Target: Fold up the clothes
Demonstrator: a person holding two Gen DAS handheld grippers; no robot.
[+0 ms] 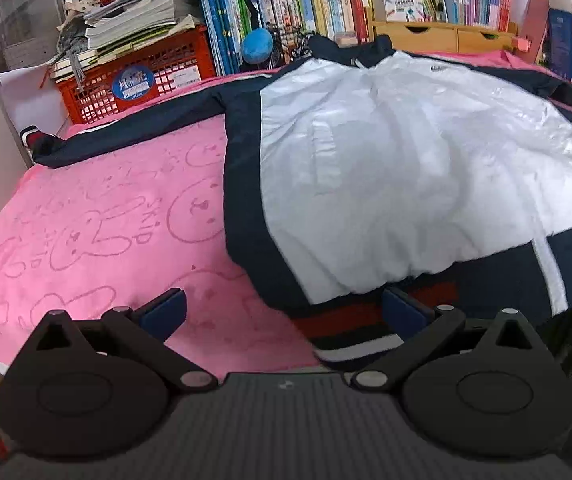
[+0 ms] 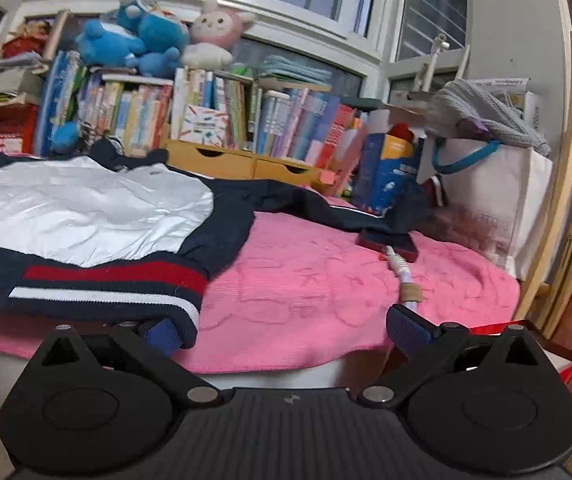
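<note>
A navy and white jacket [image 1: 398, 168] lies spread flat on a pink blanket [image 1: 98, 216], sleeves stretched out to both sides, collar at the far end. Its red, white and navy striped hem [image 1: 350, 332] faces me. My left gripper [image 1: 284, 312] is open at the hem's left corner, its right fingertip over the hem. In the right wrist view the same jacket [image 2: 86, 208] fills the left half. My right gripper [image 2: 282, 330] is open at the hem's right corner [image 2: 182, 308], with the left fingertip [image 2: 162, 338] tucked against the hem's edge.
Shelves of books [image 1: 326, 4] and a red crate [image 1: 138, 76] with stacked papers line the far side. Wooden drawers [image 2: 242, 164], plush toys [image 2: 142, 36], a white bag [image 2: 494, 208] and a cable [image 2: 406, 280] on a red case [image 2: 386, 246] sit on the right of the blanket.
</note>
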